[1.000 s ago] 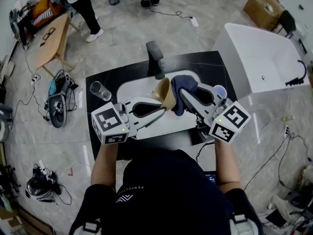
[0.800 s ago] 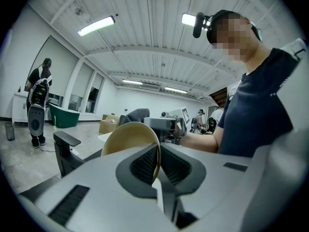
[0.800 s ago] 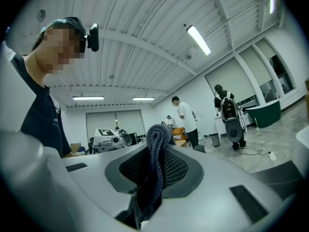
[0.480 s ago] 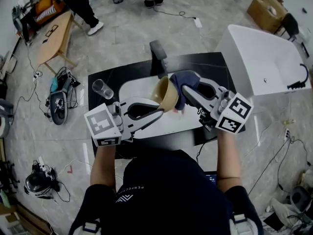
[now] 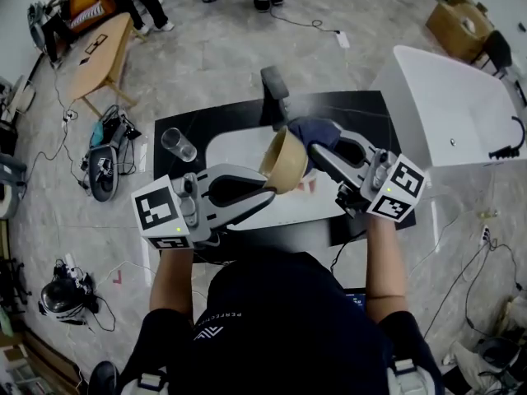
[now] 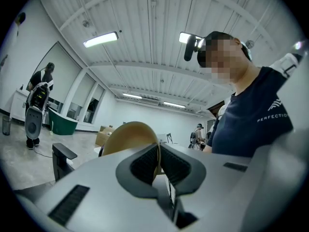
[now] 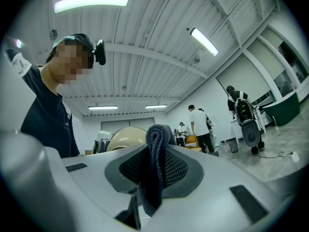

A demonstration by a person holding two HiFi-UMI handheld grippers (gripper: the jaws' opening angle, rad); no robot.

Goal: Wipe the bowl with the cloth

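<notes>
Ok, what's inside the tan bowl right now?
The tan round bowl, tipped sideways, shows only its outer wall. The dark blue cloth in the right gripper bunches at its mouth; how far it reaches inside is hidden by that wall.

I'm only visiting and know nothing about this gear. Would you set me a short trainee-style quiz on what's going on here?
1. True or false: the left gripper is shut on the rim of the tan round bowl.
2. What does the right gripper hold? A) a yellow sponge B) the dark blue cloth C) nothing
3. Fill in: the bowl is held tilted over the white ____ set in the black countertop.

Key: 1 true; 2 B; 3 sink.
</notes>
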